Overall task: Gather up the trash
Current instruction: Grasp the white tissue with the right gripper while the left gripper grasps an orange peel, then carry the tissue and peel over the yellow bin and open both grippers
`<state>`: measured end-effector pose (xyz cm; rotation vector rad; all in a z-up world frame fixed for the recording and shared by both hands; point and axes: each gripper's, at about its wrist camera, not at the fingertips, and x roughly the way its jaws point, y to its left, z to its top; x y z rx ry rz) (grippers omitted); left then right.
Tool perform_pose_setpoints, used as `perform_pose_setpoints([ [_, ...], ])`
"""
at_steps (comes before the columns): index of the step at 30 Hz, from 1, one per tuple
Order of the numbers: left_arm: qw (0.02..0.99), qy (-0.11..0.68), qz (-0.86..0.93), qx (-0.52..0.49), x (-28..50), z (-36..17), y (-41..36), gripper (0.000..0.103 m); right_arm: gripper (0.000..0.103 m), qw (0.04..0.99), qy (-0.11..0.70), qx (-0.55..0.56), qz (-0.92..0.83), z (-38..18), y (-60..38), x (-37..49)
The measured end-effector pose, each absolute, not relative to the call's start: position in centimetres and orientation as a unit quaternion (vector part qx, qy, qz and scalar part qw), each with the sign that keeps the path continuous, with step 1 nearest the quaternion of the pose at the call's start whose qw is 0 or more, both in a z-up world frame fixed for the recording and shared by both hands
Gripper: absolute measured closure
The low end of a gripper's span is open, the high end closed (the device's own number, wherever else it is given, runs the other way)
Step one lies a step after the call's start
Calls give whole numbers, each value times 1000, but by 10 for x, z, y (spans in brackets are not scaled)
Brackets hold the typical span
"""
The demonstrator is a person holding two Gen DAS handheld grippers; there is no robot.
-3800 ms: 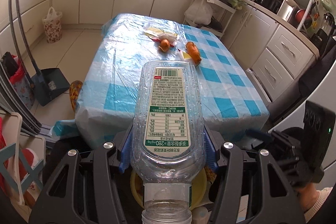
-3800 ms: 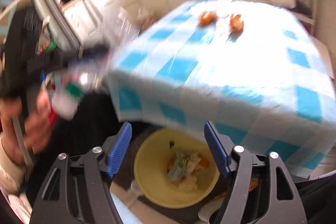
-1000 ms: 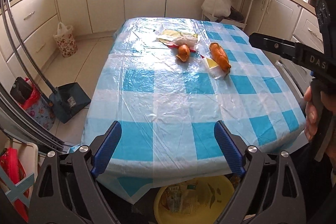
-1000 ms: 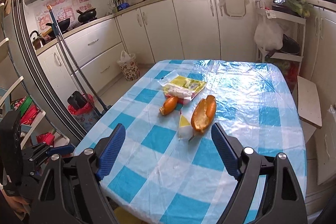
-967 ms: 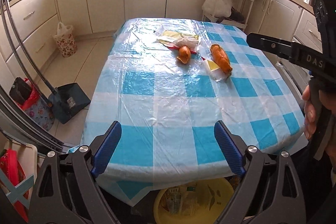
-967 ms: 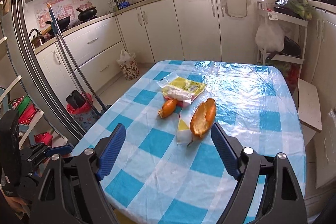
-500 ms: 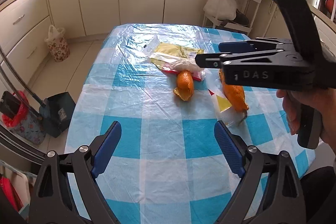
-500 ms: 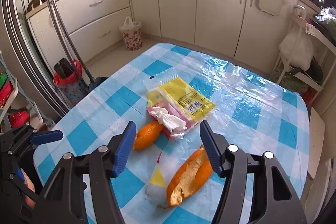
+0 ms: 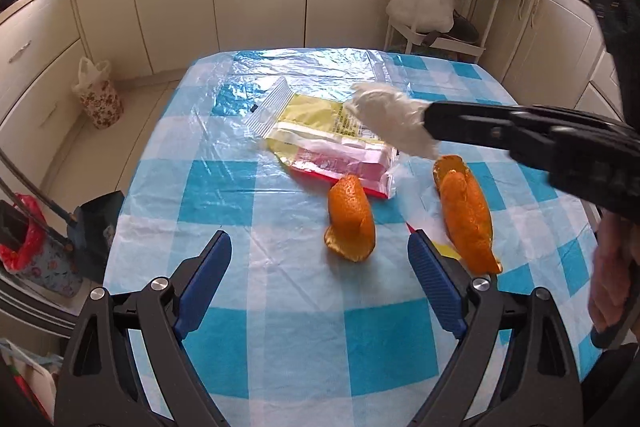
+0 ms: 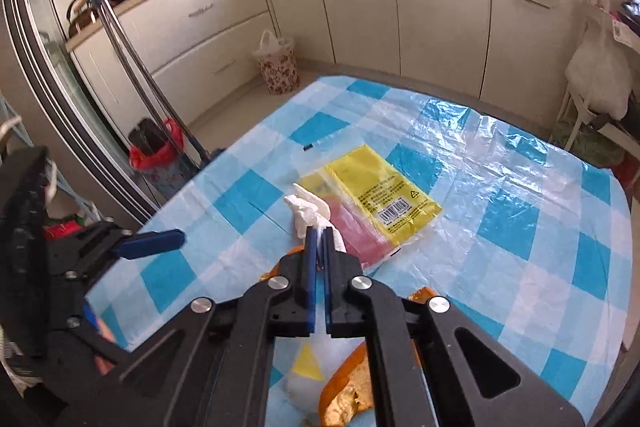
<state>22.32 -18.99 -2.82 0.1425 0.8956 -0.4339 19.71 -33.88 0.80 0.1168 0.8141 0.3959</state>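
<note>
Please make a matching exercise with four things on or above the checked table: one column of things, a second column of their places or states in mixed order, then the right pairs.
Things:
1. white tissue
2. yellow packet
3. left gripper
4. orange peel

Places or states:
A. open, holds nothing
B. lies flat on the tablecloth
C. pinched in the right gripper, off the table
D. stands curled on the tablecloth, in front of the open fingers

Pairs: 1-C, 2-B, 3-A, 4-D
</note>
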Motion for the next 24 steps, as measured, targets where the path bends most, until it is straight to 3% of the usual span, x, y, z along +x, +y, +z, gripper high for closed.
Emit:
perform_pose_setpoints([
  [1,875,432,-204,71,229,-31,-195,17,100,901,380,81,193,12,-347,188],
  [3,874,438,-198,67,239,-36,-201,27,100,906,360,116,191,20,-358,178],
  [7,858,466,-209,54,250,-50,-208,77,100,905,334,180,192,28,-378,159],
  [11,859,462,-216,51,238,-48,-205,84,100,905,319,206,190,34,-386,140],
  [24,869,436,-232,43,140,-7,-159,85,100,910,316,219,156,27,-378,70],
])
